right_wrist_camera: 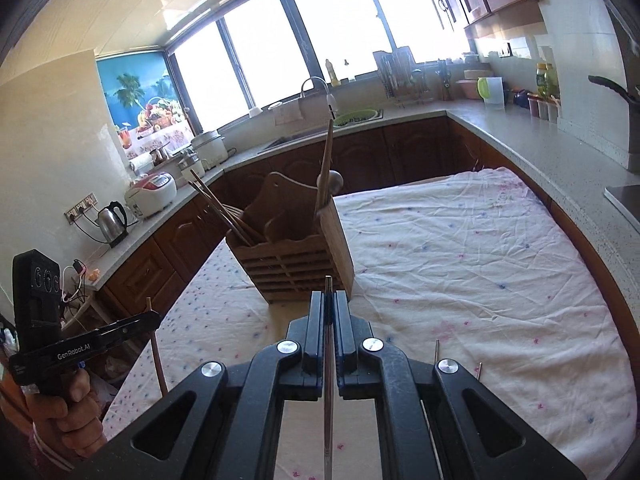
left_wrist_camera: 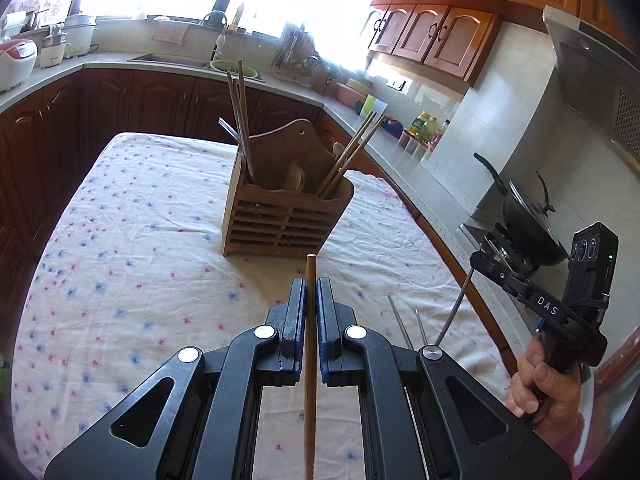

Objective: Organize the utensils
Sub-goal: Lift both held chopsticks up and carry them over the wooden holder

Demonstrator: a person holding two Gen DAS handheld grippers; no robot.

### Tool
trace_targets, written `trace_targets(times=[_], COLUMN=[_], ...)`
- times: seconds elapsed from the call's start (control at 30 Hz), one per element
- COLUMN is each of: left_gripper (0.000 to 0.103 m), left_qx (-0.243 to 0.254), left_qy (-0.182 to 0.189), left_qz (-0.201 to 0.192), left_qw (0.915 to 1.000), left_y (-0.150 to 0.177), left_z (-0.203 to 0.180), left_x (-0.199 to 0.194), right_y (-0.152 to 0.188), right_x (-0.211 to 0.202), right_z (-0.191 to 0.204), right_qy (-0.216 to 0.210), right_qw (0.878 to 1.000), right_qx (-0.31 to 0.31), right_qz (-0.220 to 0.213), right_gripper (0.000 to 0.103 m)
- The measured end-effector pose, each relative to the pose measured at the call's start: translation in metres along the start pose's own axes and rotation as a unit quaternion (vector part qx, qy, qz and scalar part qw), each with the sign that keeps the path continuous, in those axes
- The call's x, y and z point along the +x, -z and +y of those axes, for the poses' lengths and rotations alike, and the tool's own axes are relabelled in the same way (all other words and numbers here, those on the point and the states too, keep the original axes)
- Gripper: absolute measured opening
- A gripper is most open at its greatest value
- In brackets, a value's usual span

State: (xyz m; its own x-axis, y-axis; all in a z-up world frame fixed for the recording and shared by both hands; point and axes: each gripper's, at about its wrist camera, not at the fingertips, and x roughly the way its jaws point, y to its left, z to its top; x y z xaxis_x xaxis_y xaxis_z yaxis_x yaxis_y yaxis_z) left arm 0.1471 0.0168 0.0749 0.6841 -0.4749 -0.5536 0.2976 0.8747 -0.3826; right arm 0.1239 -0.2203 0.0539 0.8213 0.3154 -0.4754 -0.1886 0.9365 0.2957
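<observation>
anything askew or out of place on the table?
Nothing spilled or damaged. Two thin metal chopsticks lie loose on the floral tablecloth, outside the wooden utensil holder. The left claw grips a wooden chopstick; the right claw grips a metal chopstick. Neither is in the holder yet.

We see a white tablecloth [left_wrist_camera: 132,208] sprinkled with small blue and pink flowers, and on it a light brown slatted wooden holder [left_wrist_camera: 280,216] with tan chopsticks [left_wrist_camera: 348,156]. Our left gripper [left_wrist_camera: 311,300] is black with blue pads and carries a brown wooden chopstick [left_wrist_camera: 310,360]; our right gripper [right_wrist_camera: 329,312], also black, carries a silver metal chopstick [right_wrist_camera: 328,392]. The cabinets [right_wrist_camera: 408,152] are dark reddish brown under a pale speckled countertop [right_wrist_camera: 540,148].
</observation>
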Motion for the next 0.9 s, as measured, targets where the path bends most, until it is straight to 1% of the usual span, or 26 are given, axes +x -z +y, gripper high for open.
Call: trace_targets(times=[0.13, 0.33, 0.9], left_gripper=[0.004, 0.004, 0.004], left_qx=[0.005, 0.004, -0.002], left_qy=[0.0, 0.001, -0.013], left_qz=[-0.013, -0.018, -0.052], left_qw=[0.9999, 0.9998, 0.9985], left_y=[-0.002, -0.002, -0.018], left_z=[-0.003, -0.003, 0.001], left_x=[-0.013, -0.017, -0.021], right_y=[-0.005, -0.007, -0.017], right_x=[-0.014, -0.021, -0.022], right_z=[0.005, 0.007, 0.006], right_qy=[-0.006, -0.007, -0.01], right_qw=[1.0, 1.0, 0.999], right_qx=[-0.004, -0.004, -0.002], right_qz=[-0.018, -0.027, -0.041], right_gripper=[0.004, 0.004, 0.004])
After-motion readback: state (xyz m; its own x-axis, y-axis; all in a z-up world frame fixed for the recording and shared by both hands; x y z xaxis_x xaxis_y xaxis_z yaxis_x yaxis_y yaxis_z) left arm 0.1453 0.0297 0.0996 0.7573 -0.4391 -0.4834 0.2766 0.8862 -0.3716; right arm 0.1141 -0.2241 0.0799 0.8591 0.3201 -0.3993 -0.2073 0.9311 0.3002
